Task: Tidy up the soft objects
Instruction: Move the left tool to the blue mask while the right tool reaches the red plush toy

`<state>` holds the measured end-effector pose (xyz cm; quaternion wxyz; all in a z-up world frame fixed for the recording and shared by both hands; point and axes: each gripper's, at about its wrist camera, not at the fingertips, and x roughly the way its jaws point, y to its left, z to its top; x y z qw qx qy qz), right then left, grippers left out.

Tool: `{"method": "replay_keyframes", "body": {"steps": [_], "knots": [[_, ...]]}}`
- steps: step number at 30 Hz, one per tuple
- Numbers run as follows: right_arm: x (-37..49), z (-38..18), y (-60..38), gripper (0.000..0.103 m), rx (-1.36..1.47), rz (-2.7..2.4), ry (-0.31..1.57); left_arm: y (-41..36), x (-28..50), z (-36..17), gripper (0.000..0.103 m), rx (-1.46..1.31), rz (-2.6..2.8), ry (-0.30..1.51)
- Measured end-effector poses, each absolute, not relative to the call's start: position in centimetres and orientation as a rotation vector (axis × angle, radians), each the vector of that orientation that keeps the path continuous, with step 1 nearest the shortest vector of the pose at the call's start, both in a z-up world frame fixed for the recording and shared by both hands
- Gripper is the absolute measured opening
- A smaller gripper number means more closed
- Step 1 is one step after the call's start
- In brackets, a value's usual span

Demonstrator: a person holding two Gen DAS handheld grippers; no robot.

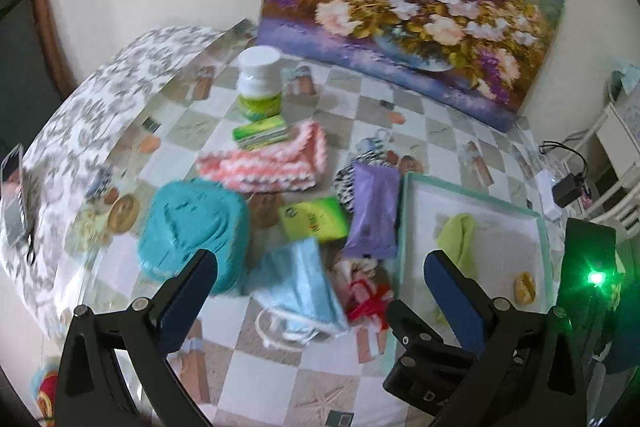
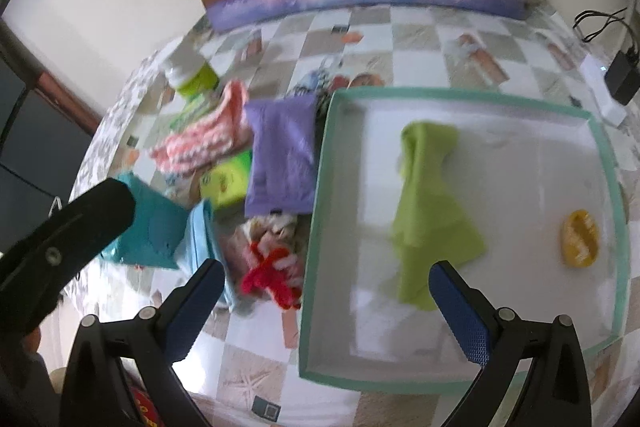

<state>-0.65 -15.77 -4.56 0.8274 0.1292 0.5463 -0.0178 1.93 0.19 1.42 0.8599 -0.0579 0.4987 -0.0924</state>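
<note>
1. Left gripper: jaws spread wide, nothing between them, hovering over the table above the mask and the near-left corner of the tray.
2. Right gripper: jaws likewise spread wide and holding nothing, hanging over the tray's near-left edge, with the red yarn piece just beside its left finger.
3. Nearest soft things on the checked tablecloth: light blue mask with white loops, and touching its right side the red yarn piece, lying against the tray's left wall.
4. Tray, white inside with a mint rim, at right: inside it a green cloth, lying crumpled near the middle, and a small yellow object well apart from it, near the right wall.
5. Left of the mask: teal bundle, blurred.
6. Middle of the pile: green packet, and a purple pack touching the tray's left wall, partly over a black-and-white cloth.
7. Farther back: pink-and-white knit, with a small green box at its far edge.
8. Behind that: white-capped bottle with a green label, upright.
9. Farthest: flower painting leaning at the wall.
</note>
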Motion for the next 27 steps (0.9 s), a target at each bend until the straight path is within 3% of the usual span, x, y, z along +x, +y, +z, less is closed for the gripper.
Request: {"method": "replay_keyframes", "body": {"steps": [10,18,27], "knots": [[-1.1,-5.3,-13.7,0.103,0.219,-0.017,1.176,3.9,1.1,-2.3,0.103,-0.248,-0.040,1.177],[-0.8,-5.9,-13.3,0.079,0.233,0.017,1.169,4.8,1.3,-4.8,0.103,-0.344,-0.027,1.269],[-0.7,-5.1,-12.4,0.063,0.211,0.081,1.113,4.1,2.2,-6.1,0.103,-0.406,-0.024,1.317]]}}
